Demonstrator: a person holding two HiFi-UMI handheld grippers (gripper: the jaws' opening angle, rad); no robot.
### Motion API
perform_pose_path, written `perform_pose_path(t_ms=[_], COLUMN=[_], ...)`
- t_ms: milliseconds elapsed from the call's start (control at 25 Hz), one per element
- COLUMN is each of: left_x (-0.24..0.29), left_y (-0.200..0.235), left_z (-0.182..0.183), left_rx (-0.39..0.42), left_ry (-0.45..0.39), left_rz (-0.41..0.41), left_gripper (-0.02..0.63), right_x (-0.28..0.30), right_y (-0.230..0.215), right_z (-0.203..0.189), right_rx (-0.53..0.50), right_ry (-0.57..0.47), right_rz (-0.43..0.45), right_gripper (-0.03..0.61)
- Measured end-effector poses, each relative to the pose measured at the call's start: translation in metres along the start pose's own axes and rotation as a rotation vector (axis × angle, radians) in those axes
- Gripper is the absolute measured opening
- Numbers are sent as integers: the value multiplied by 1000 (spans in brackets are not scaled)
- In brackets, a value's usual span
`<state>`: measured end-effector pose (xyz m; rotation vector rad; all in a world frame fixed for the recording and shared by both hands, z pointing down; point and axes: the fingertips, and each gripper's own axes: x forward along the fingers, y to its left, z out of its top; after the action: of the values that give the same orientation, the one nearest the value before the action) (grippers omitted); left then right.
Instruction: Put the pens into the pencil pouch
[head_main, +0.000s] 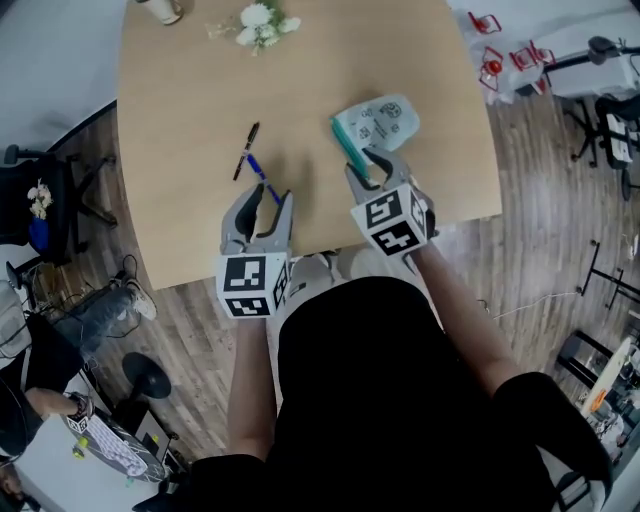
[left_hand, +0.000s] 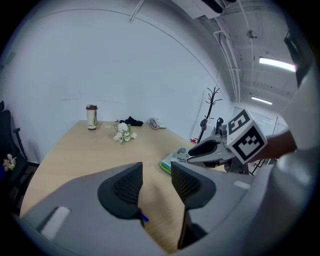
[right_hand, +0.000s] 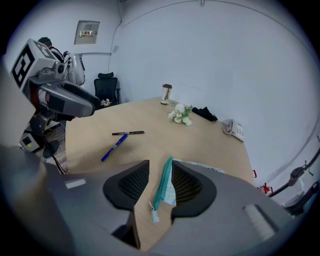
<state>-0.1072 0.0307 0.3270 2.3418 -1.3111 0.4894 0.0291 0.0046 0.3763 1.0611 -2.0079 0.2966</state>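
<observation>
Both jaws stand open: best to close the right gripper (head_main: 368, 168) on the pouch's (head_main: 385, 120) teal edge lying between them, then centre the left gripper (head_main: 268, 197) squarely over the blue pen (head_main: 262, 172).

black pen (head_main: 246, 150): slim, flat on the surface, lying 1-to-7 o'clock | blue pen (head_main: 260, 174): flat, lying 11-to-5, far end just beside the black one | pencil pouch (head_main: 378, 122): pale, printed, lying flat, teal zip edge facing 9 o'clock, at 3 o'clock of both pens
</observation>
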Motion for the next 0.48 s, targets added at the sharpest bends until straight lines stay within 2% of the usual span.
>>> perform_pose_path(t_ms=[480], left_x=[21], left_y=[7], left_z=[-21], left_rx=[-50], left_ry=[67], left_rz=[71], left_gripper=[173], right_x=[45], right_y=[-10], right_z=[-19], right_rx=[-32], right_ry=[61], right_rz=[30], right_gripper=[123])
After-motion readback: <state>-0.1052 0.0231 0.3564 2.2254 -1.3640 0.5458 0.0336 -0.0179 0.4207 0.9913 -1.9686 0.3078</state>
